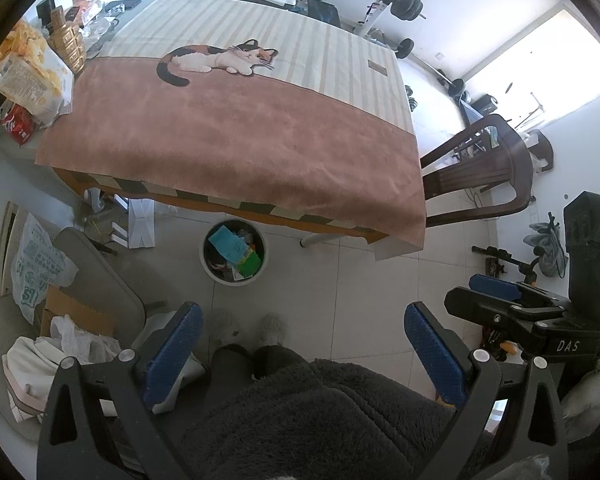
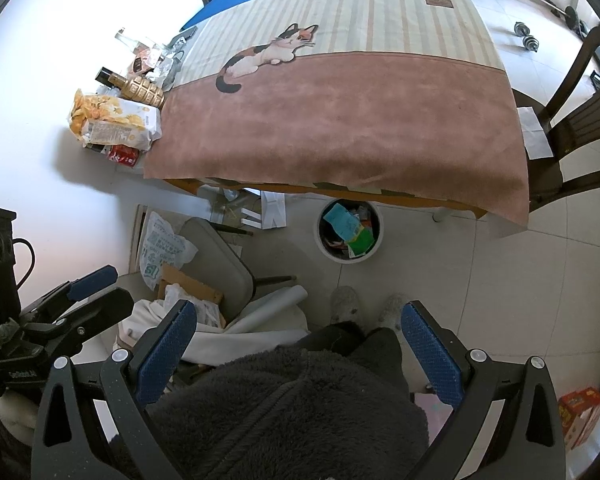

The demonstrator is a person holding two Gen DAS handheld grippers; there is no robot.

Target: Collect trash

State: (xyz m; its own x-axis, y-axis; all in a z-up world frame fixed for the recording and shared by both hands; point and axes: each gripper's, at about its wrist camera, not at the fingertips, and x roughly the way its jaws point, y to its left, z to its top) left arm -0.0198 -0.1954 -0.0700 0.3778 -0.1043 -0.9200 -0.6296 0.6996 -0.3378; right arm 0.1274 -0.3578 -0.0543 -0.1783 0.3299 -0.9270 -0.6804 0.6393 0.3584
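Snack bag (image 1: 30, 76), red can (image 1: 16, 124) and gold bottle (image 1: 66, 46) crowd the table's left edge, uncollected; the bin (image 1: 234, 252) below already holds wrappers. Left gripper (image 1: 300, 360) and right gripper (image 2: 300, 356) are spread, empty.

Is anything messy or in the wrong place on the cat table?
Yes. A snack bag, a red can and a gold bottle crowd the table's left edge, off the cat cloth. The trash bin below already holds wrappers.

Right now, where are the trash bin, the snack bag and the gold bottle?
trash bin (image 1: 204, 264): left wrist view, white rim.
snack bag (image 2: 118, 126): right wrist view, bag's middle.
gold bottle (image 1: 67, 46): left wrist view, its body.
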